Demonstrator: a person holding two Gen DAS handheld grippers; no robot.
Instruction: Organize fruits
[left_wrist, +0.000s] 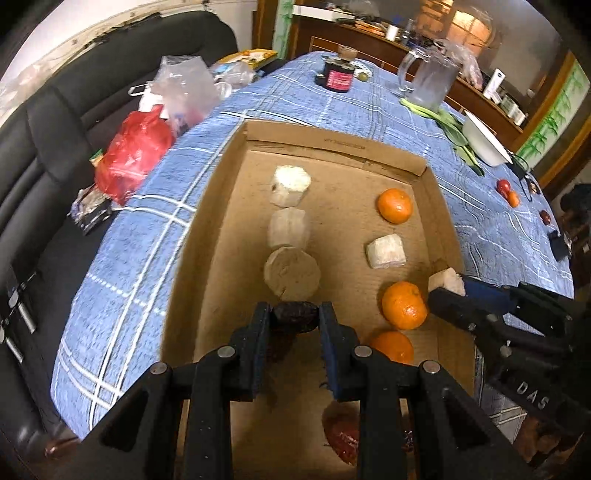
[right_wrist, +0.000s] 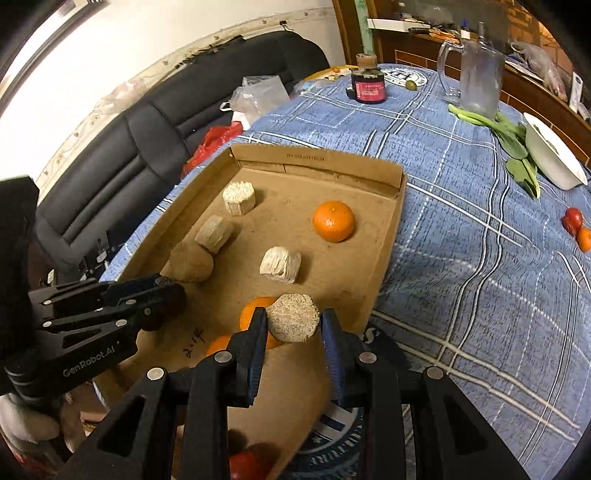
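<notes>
Two grippers work over the cardboard tray (left_wrist: 334, 142), each with something between its fingers. The left gripper (left_wrist: 295, 319) has its jaws closed narrowly on a dark wrinkled fruit (left_wrist: 295, 316), likely a date, whose long axis lies crosswise, spanning pad to pad. Just ahead of those jaws runs a column of three pale cut chunks (left_wrist: 291, 272), so the date looks bound for the near end of that line; lowering it and releasing would be the next call. Right of the jaws sit the oranges (left_wrist: 403, 304). The right gripper (right_wrist: 293, 325) clamps a round pale chunk (right_wrist: 293, 318), its flat cut face turned toward the camera, axis pointing along the fingers. Placement is in hand; it seems headed for the right-hand row, beyond the tips near the square chunk (right_wrist: 280, 264).
</notes>
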